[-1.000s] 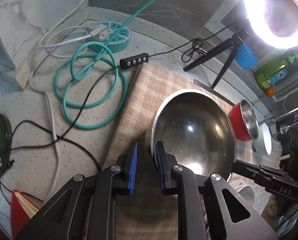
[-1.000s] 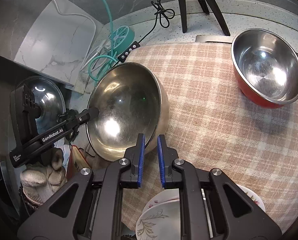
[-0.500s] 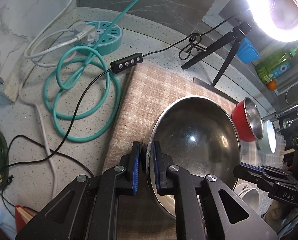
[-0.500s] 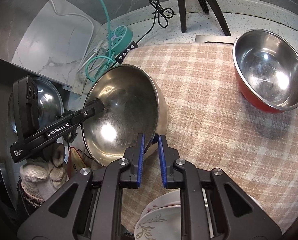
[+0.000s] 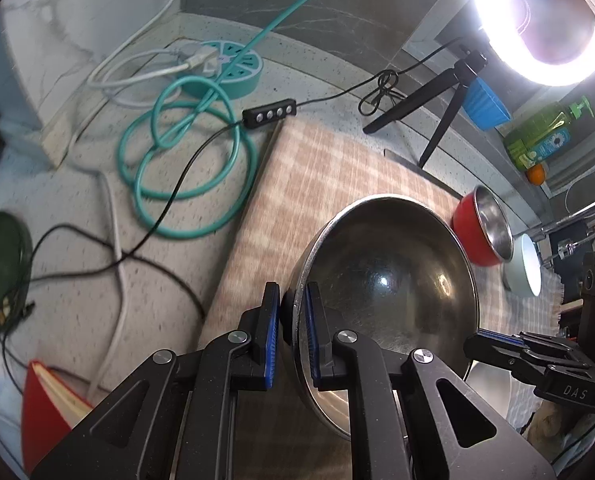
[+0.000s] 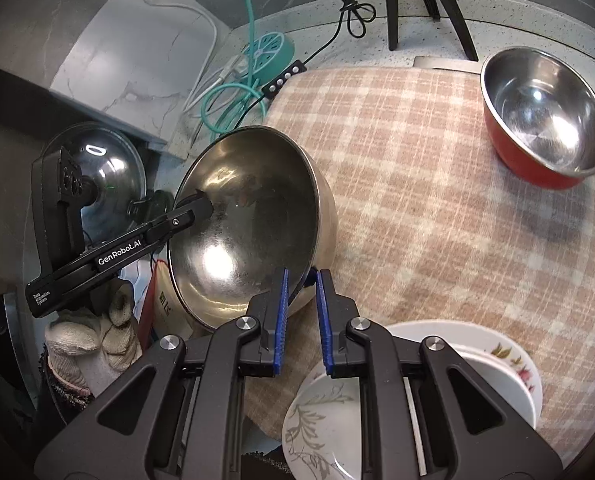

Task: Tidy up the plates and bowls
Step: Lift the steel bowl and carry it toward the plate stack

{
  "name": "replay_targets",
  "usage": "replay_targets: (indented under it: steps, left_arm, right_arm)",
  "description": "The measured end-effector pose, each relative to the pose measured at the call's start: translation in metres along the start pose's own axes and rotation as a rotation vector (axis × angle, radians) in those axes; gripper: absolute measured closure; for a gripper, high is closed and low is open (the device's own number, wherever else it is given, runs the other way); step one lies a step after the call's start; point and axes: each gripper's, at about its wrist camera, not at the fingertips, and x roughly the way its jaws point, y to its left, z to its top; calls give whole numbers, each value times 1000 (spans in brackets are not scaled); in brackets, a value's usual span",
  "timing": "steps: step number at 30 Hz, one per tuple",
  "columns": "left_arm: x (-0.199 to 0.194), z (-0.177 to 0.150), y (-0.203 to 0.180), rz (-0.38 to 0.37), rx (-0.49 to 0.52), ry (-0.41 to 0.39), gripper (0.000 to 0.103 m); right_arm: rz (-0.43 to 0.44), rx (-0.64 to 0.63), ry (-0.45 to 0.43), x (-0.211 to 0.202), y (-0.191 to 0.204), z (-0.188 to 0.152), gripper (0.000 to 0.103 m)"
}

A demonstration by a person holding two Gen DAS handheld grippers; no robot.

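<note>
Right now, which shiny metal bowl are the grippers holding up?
The big all-silver bowl, tilted, pinched at its rim by the left gripper and right gripper. The smaller bowl is red outside and sits alone on the checked cloth.

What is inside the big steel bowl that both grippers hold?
The big steel bowl looks empty, showing only reflections. What lies under it is covered.

In the right wrist view, the black plastic arm of the left gripper (image 6: 201, 210) carries the white words "GenRobot.AI" along its side, and near its lower end stand three small white lines, maybe "Data Acquisition System", too small to be sure. In the left wrist view, the black plastic finger of the right gripper (image 5: 497, 344) carries the letters "DAS". The green plastic pump bottle (image 5: 545, 140) has a label that I cannot read.
</note>
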Motion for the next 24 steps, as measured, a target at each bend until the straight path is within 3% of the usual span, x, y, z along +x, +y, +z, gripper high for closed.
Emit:
replay_targets:
  steps: [16,24]
  left_arm:
    - [-16,-61,14,6,-70,14,93]
    - [-25,-76,20,9,-85,11,93]
  right_arm:
    - [27,-38,74,4,12,-48,88]
    - [39,-52,105,11,19,-67,88]
